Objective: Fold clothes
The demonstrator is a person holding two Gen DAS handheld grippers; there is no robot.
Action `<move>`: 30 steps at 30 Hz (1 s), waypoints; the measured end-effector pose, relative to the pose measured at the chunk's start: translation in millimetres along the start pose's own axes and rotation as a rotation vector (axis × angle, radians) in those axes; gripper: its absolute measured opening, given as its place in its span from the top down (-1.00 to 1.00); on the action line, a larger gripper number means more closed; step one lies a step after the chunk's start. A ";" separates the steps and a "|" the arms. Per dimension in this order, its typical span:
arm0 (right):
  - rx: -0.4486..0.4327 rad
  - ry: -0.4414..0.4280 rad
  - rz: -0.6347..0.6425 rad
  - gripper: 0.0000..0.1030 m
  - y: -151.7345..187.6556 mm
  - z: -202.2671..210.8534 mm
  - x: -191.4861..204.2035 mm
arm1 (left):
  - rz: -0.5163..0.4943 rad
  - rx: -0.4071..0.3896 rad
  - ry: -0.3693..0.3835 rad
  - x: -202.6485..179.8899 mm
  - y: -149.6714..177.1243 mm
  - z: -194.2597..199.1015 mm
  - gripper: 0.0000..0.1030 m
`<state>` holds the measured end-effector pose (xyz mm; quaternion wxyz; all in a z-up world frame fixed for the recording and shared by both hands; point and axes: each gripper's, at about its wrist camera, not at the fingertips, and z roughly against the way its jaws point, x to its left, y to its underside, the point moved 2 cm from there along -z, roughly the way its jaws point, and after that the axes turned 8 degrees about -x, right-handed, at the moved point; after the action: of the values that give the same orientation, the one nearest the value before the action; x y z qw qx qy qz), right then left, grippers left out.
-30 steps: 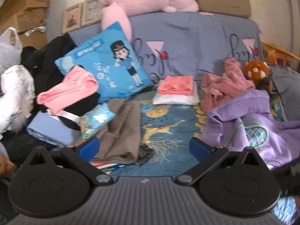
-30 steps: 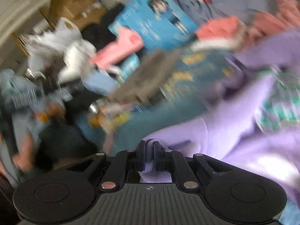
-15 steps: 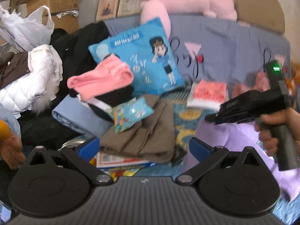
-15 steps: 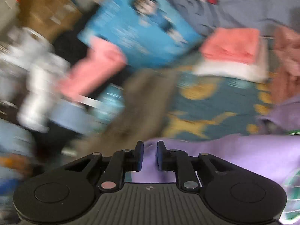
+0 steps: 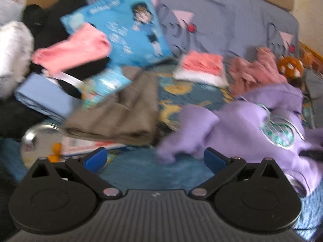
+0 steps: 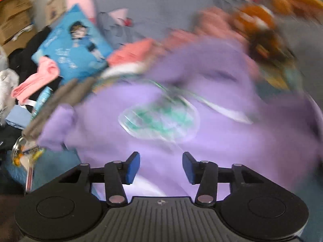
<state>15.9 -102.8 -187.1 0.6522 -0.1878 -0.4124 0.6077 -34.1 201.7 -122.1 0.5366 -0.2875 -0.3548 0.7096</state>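
Blurring purple hoodie (image 6: pixel 161 104), print unreadable

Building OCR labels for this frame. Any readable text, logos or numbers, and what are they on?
None can be read; both views are motion-blurred.
Blue cartoon pillow: pale print lines, blurred.
Small blue packet: print, unreadable.
Purple sweatshirt: round green-and-white emblem, no legible letters.
Cardboard boxes: dark printing, too blurred.
Grey-blue bedcover: dark cursive strokes, illegible.

Left gripper (image 5: pixel 155 159): jaws spread wide, blue pads well apart, nothing between them; tilted downward.
Right gripper (image 6: pixel 160 167): jaws opening, blue pads apart and pressing on nothing; only cloth lies beyond the fingertips; tilted downward, view blurred.
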 end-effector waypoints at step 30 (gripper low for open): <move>-0.174 -0.110 -0.838 -0.57 78.8 -3.0 -82.9 | 0.567 0.514 0.459 -117.3 61.4 -138.0 -0.71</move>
<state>-25.5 -165.5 -273.2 0.8014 -0.0260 -0.5369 0.2622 70.9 104.8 -249.3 0.4398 -0.3808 0.0543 0.8115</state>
